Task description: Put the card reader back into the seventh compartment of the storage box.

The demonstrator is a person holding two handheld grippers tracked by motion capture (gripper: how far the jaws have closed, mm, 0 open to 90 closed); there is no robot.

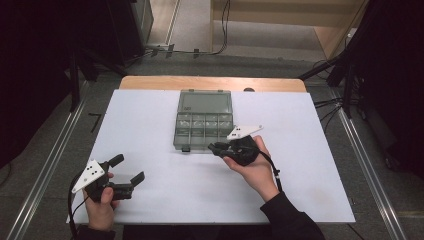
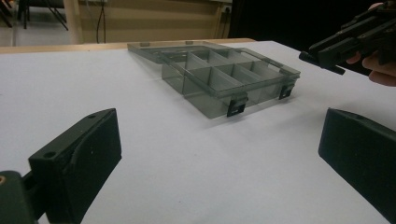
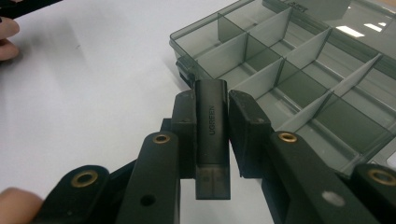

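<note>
Nearest us, the left gripper (image 1: 131,170) gapes empty over bare counter (image 1: 165,200), while the right gripper (image 3: 211,119) clamps our USB adapter (image 3: 211,135) beside the organizer box (image 1: 203,120) front edge.

Left gripper (image 1: 129,170): held low in the left hand (image 1: 101,206), jaws spread wide, nothing between them. Right gripper (image 1: 216,148): held in the right hand (image 1: 255,167), jaws closed on a small dark adapter (image 3: 212,140), forearm angled inward.
</note>
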